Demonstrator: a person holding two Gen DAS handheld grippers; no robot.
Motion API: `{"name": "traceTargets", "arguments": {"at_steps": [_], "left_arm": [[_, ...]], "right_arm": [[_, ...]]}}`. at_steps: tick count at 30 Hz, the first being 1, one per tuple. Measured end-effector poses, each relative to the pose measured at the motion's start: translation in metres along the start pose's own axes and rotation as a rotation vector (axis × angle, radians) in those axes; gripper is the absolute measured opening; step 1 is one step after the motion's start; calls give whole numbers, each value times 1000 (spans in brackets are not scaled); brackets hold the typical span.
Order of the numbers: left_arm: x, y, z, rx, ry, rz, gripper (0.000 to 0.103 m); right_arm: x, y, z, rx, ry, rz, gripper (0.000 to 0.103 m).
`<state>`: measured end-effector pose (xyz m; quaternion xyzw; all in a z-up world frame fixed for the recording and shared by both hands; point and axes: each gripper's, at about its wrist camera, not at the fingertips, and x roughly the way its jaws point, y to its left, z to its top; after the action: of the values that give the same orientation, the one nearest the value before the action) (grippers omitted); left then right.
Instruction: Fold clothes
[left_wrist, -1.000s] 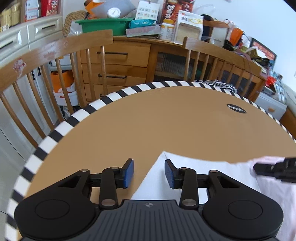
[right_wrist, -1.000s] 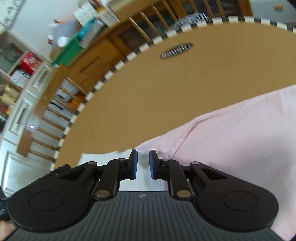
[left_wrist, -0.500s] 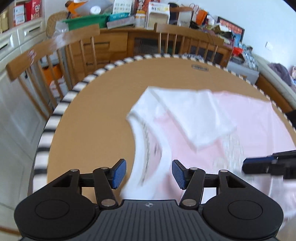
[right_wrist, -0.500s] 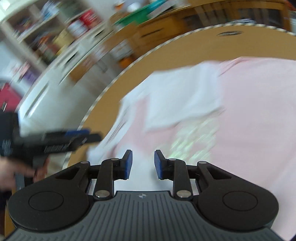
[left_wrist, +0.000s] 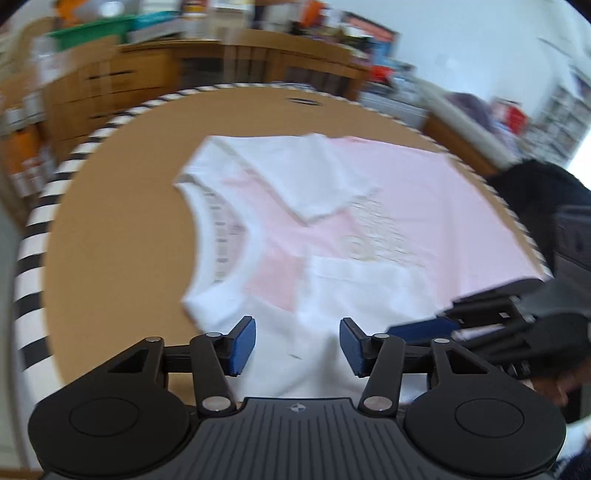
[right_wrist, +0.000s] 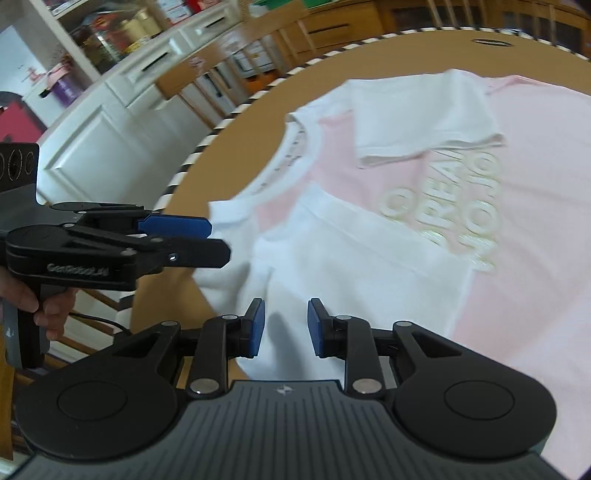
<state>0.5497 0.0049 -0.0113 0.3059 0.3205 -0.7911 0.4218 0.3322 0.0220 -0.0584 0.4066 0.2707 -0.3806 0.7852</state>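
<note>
On the round surface (left_wrist: 122, 221) with the striped rim lies a pink and white T-shirt (right_wrist: 424, 206), print side up, collar toward 9 o'clock in the left wrist view. Both white sleeves are turned in over the pink chest: the far sleeve (left_wrist: 306, 177) at 12 o'clock, the near sleeve (right_wrist: 351, 266) at 6 o'clock, partly covering the raised lettering (right_wrist: 454, 199).

The left tongs (left_wrist: 297, 345) stand wide open over the near sleeve, holding nothing. The right tongs (right_wrist: 286, 328) are parted less widely, also empty, above the same sleeve cloth.

Risks, as judged:
- The near sleeve lies rumpled, with a crease running under the right tongs; a pinch here could take one layer only, or drag the fold askew.
- Both tongs crowd the same near edge and could collide.
- The hem end reaches the rim at 3 o'clock; a pull could slide cloth off.
</note>
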Motion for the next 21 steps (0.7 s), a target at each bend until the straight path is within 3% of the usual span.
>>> {"name": "traceTargets", "arguments": {"at_steps": [4,8,12,16,21], "left_arm": [[9,-1,-5,114,59,-103,34],[24,-1,-8,200,131,-93,26],[19,1,-12,214,149,-143,10],[11,3,-22,238,179,-181,5],[-4,18,-40,212,201,-155,4]], "right_arm": [[-4,1,-6,6,-12,-46,28],[-3,3,-8,24,-20,-67,26],[-1,4,-9,42,-27,-88,26],[1,5,-11,60,-35,-109,26],[-1,8,-13,56,-40,-120,26]]}}
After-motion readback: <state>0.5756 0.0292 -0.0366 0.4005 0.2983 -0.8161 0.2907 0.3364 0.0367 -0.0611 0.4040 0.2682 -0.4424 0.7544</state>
